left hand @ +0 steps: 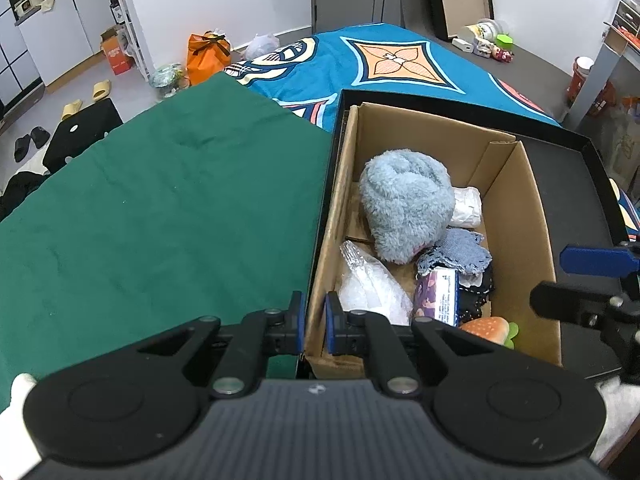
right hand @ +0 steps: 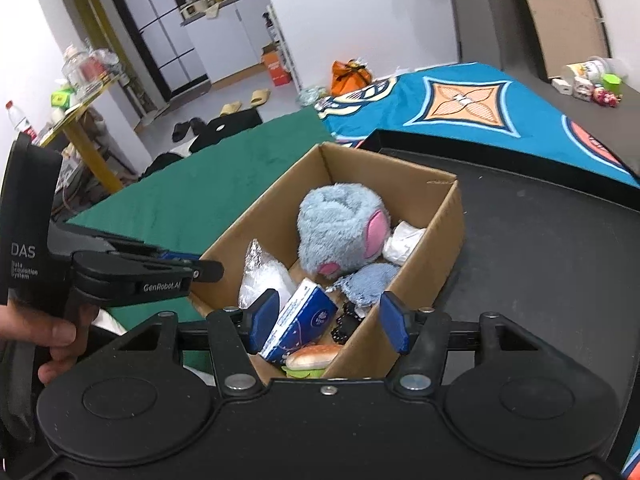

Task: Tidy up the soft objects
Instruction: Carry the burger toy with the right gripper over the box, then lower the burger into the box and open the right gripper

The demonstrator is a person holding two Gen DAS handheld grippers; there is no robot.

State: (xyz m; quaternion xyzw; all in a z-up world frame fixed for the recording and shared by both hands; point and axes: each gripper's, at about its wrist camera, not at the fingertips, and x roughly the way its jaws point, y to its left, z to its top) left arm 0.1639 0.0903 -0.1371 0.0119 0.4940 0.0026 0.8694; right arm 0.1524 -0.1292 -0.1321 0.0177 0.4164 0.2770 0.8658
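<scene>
Nearest the left wrist camera, the black left gripper [left hand: 314,322] has its blue-padded jaws drawn almost together over the near left wall of the box, the black tray edge and cardboard wall showing in the narrow gap; whether the pads press on that wall is not clear. Across the scene, the black right gripper [right hand: 327,322] stands with its jaws apart above the near end of the same box, gripping nothing.

A dark green cloth [left hand: 160,208] covers the surface left of the box, with a teal patterned blanket [left hand: 400,60] beyond it. A shallow black tray [right hand: 540,260] bears the open brown cardboard box [left hand: 520,216], which sits against the tray's left side.

Inside the box, a fluffy blue plush toy with pink patches [right hand: 340,232] fills the far half. Beside it lie a clear crinkled plastic bag [left hand: 368,288], a white wrapped bundle [left hand: 466,206], a blue-grey knitted cloth [left hand: 460,254], a blue printed tissue pack [right hand: 300,326] standing tilted, something black and beaded [left hand: 476,300], and a small soft burger toy [right hand: 310,358] at the near wall.

A bare hand [right hand: 60,340] holds the left gripper's handle.
</scene>
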